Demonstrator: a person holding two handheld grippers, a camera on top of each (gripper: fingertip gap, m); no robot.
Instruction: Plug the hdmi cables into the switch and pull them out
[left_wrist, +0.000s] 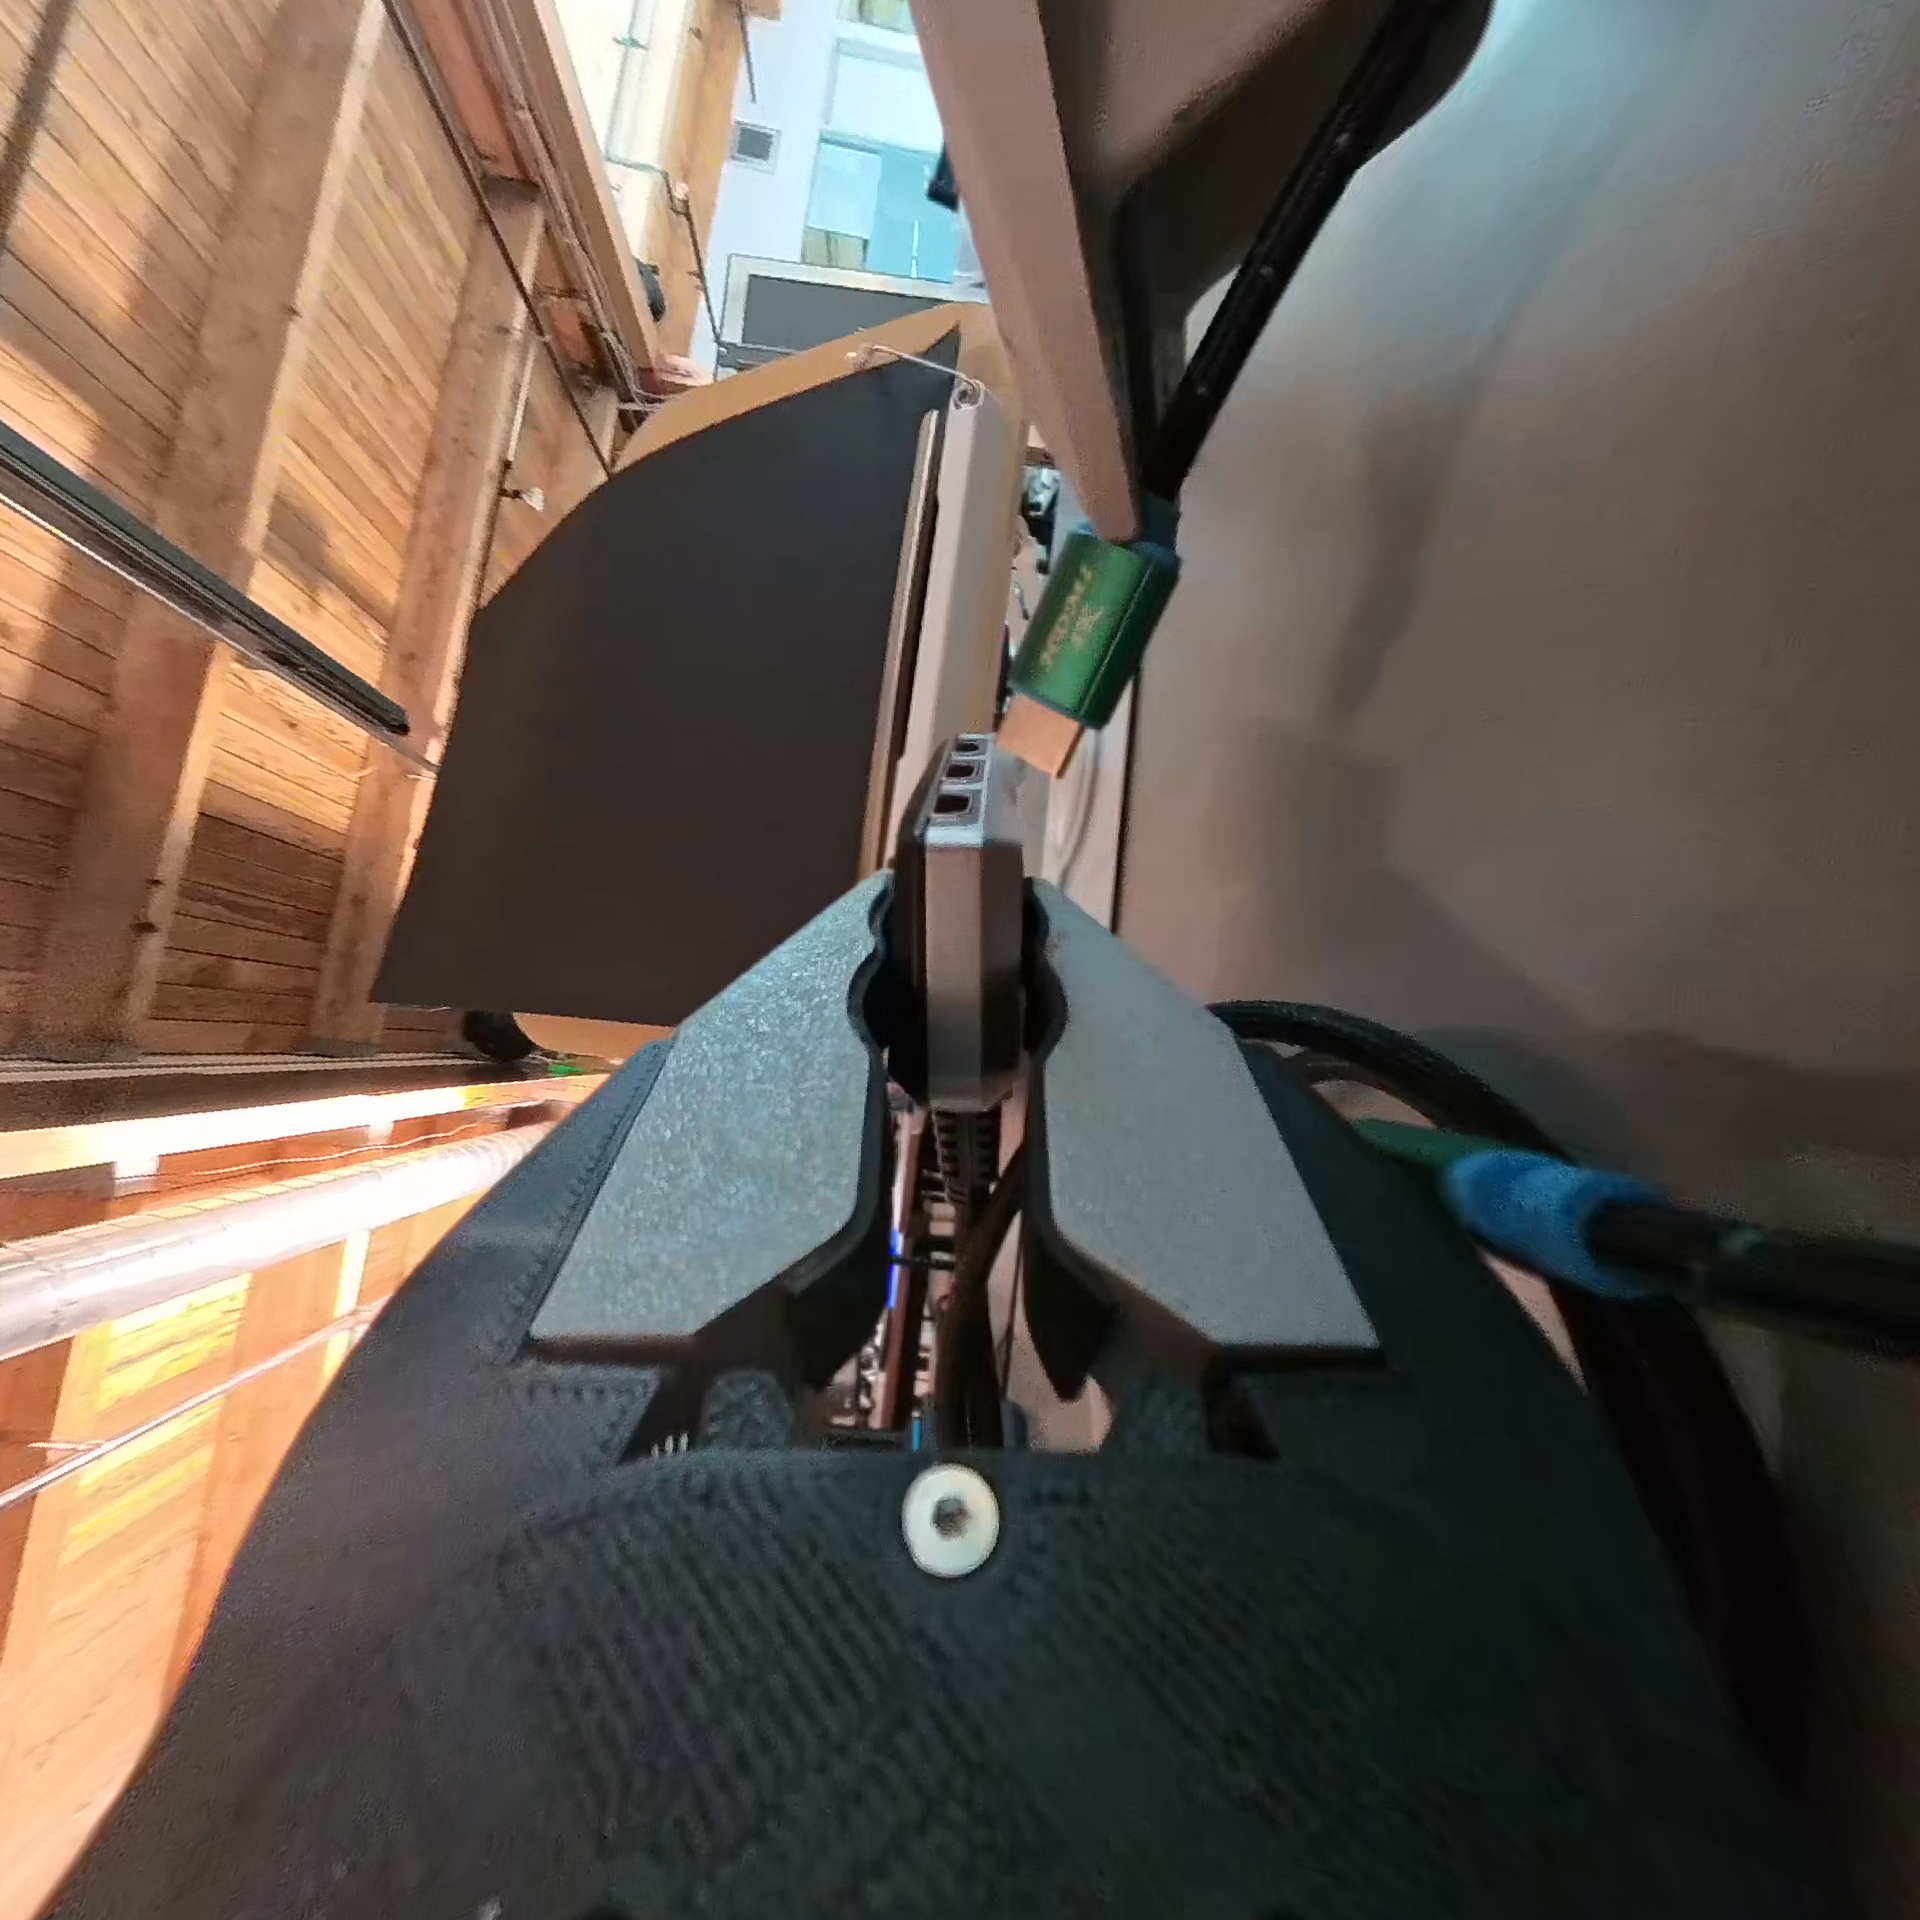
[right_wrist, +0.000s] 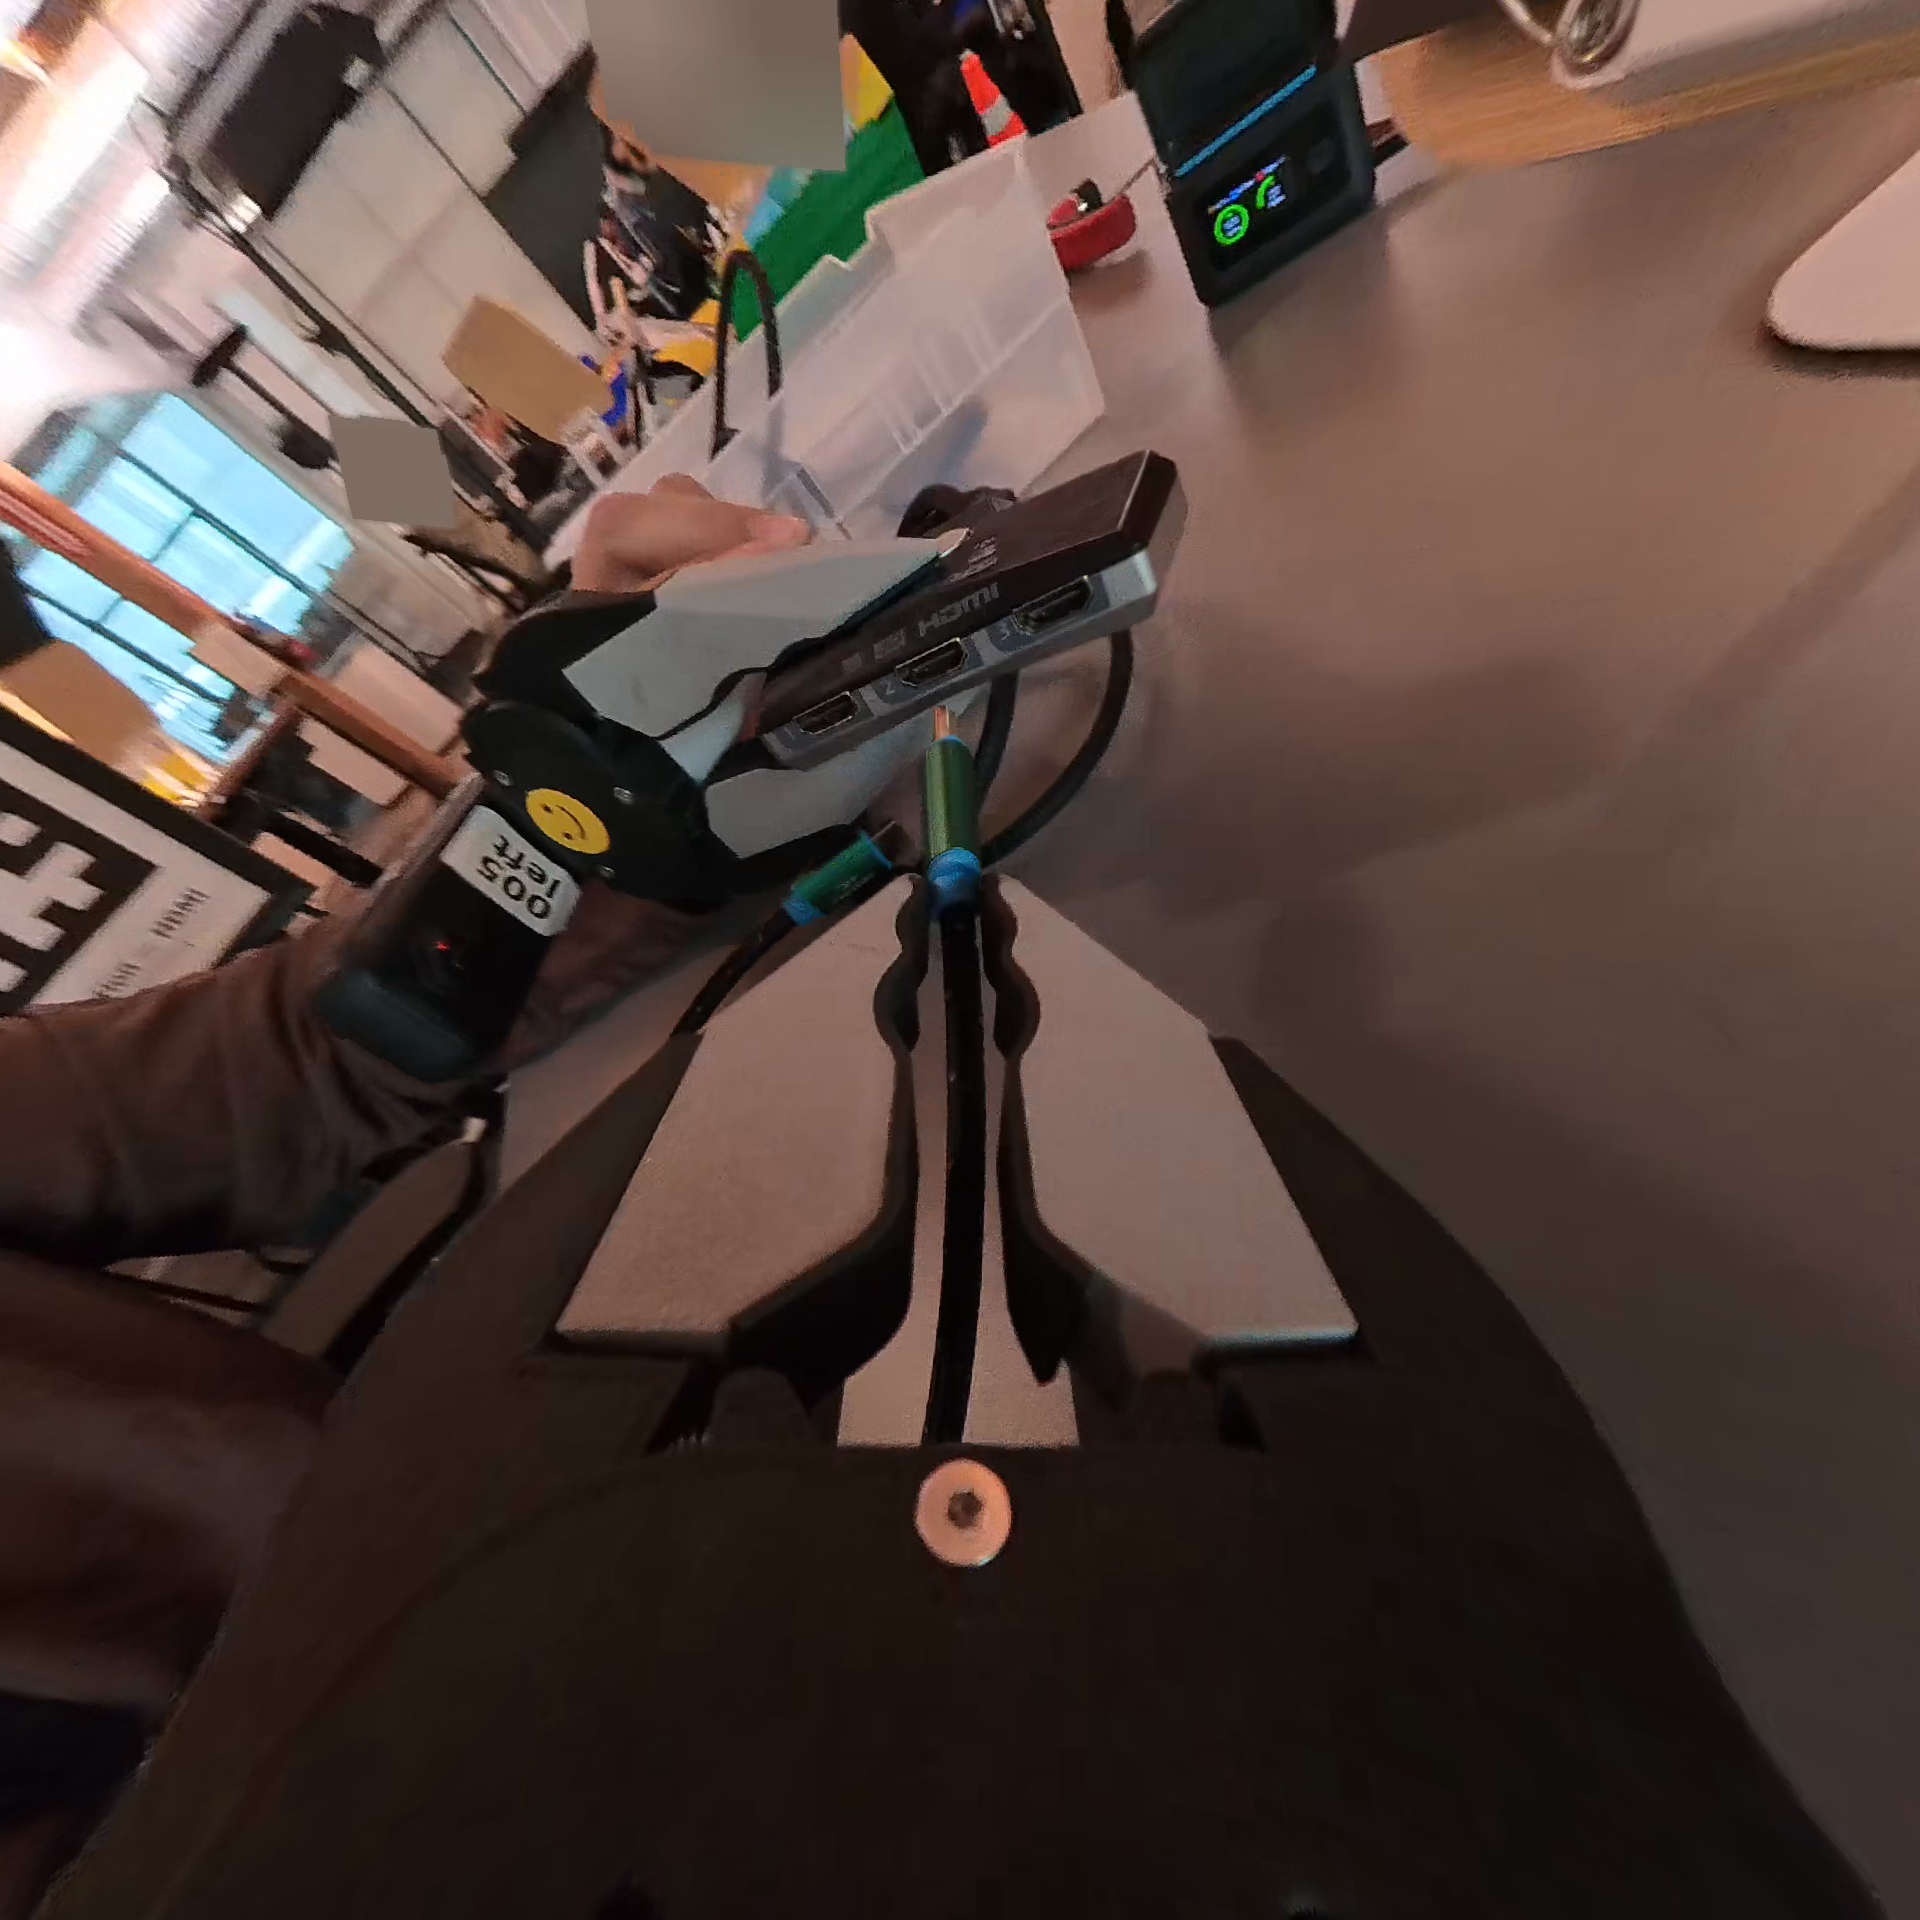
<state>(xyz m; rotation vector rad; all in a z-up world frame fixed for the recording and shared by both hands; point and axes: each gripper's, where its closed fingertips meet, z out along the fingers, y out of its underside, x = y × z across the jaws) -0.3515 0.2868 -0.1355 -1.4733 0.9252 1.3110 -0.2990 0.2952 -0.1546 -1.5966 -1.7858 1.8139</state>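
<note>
The fingers (left_wrist: 800, 1049) of the left gripper (left_wrist: 958, 914) are closed on the narrow ends of the switch (left_wrist: 954, 935), a flat dark box with a grey rim, holding it lifted off the grey counter (right_wrist: 1507, 727). In the right wrist view the same switch (right_wrist: 997, 613) shows a row of three ports (right_wrist: 932, 662) along its near edge, all of them empty.

The fingers (right_wrist: 1122, 1122) of the right gripper (right_wrist: 954, 904) stand narrow, pinching a black cable (right_wrist: 958, 1143) just behind the blue collar (right_wrist: 952, 871) of its green plug (right_wrist: 943, 795). The plug's metal tip sits just below the switch's middle port, close to it but not inserted. From the left wrist view that green plug (left_wrist: 1086, 634) hangs beside the port row, its gold tip (left_wrist: 1039, 740) apart from the switch.

A second green plug with a blue collar (right_wrist: 831, 891) lies on the counter under the switch, with black cables looping there. Beyond the switch stand a clear plastic organiser (right_wrist: 935, 343) and a small black device with a lit screen (right_wrist: 1257, 177).
</note>
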